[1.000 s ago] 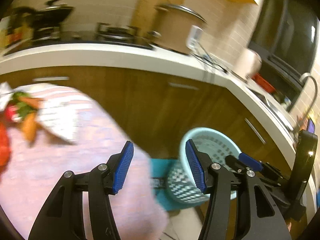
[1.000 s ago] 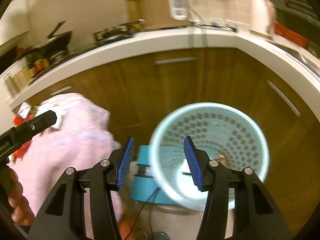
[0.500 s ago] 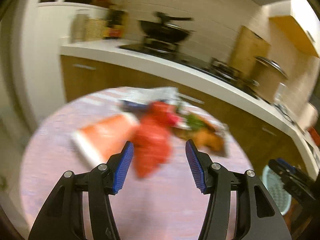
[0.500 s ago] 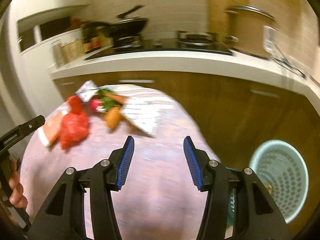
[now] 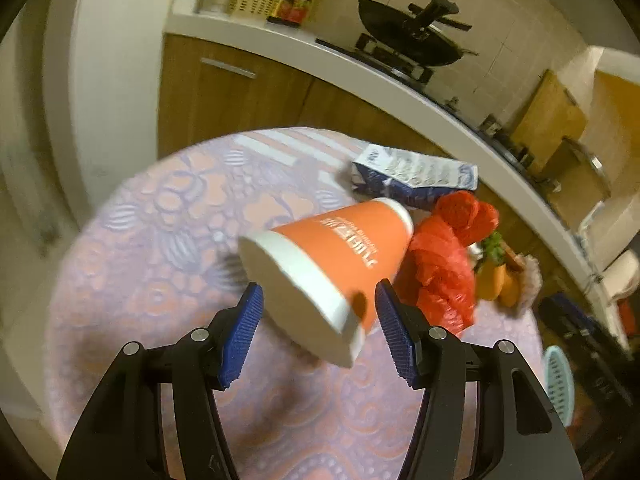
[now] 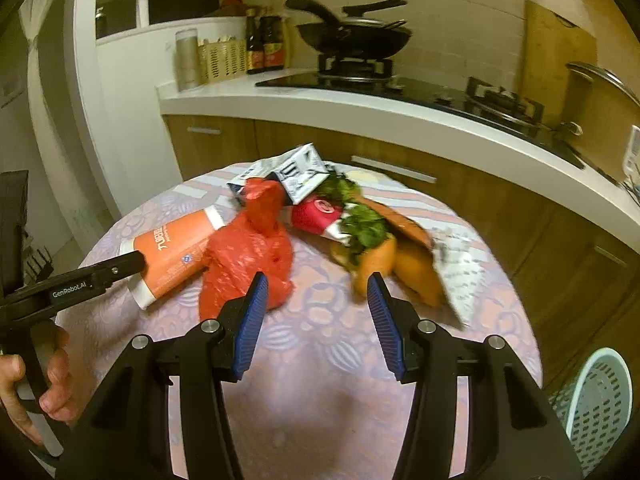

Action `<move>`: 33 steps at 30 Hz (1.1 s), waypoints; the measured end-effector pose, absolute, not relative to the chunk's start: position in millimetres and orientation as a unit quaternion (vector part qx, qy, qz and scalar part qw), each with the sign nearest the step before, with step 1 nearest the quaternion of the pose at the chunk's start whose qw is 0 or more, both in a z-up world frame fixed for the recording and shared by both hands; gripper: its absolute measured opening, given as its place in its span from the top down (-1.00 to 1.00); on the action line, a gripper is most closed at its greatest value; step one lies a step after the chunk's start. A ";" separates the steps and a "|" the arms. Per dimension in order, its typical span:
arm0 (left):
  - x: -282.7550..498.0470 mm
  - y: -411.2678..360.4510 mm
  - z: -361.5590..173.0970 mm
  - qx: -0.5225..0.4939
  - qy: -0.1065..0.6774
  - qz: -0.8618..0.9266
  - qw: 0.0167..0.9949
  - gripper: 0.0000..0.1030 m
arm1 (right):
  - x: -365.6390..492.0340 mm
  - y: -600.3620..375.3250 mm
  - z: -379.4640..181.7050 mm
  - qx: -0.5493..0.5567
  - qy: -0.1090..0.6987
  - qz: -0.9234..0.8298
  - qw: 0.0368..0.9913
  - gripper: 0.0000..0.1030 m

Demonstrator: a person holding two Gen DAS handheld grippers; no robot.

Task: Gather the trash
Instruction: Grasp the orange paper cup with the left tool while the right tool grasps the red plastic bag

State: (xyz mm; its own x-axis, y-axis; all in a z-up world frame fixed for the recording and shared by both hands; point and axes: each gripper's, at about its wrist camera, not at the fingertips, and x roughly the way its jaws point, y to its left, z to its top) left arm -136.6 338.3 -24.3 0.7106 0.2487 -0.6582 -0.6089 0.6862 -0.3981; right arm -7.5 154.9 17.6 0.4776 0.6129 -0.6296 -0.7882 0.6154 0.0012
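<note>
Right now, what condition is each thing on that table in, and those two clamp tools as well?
orange paper cup: on its side, mouth toward the left tool.
red plastic bag: crumpled, beside the cup.
milk carton: lying flat.
vegetable scraps: piled on paper.
light blue basket: upright on the floor.
left hand-held gripper: jaws opening around the cup's rim, not gripping.
right hand-held gripper: open, nothing held.

Black wok [image 6: 354,36] on stove [image 6: 360,74], sauce bottles [image 6: 266,42] beside.
</note>
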 end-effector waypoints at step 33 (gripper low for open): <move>-120.2 339.4 -49.5 -0.346 0.256 0.182 0.884 0.97 | 1.6 247.0 -36.4 -0.136 0.379 0.478 0.781 0.16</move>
State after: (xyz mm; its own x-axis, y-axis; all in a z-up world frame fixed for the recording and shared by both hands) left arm -120.2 339.4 -49.5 0.8031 0.1445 -0.5781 -0.4987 0.6940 -0.5193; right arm 1.6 247.0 -36.4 0.2569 0.6429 -0.7216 -0.8491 0.5067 0.1492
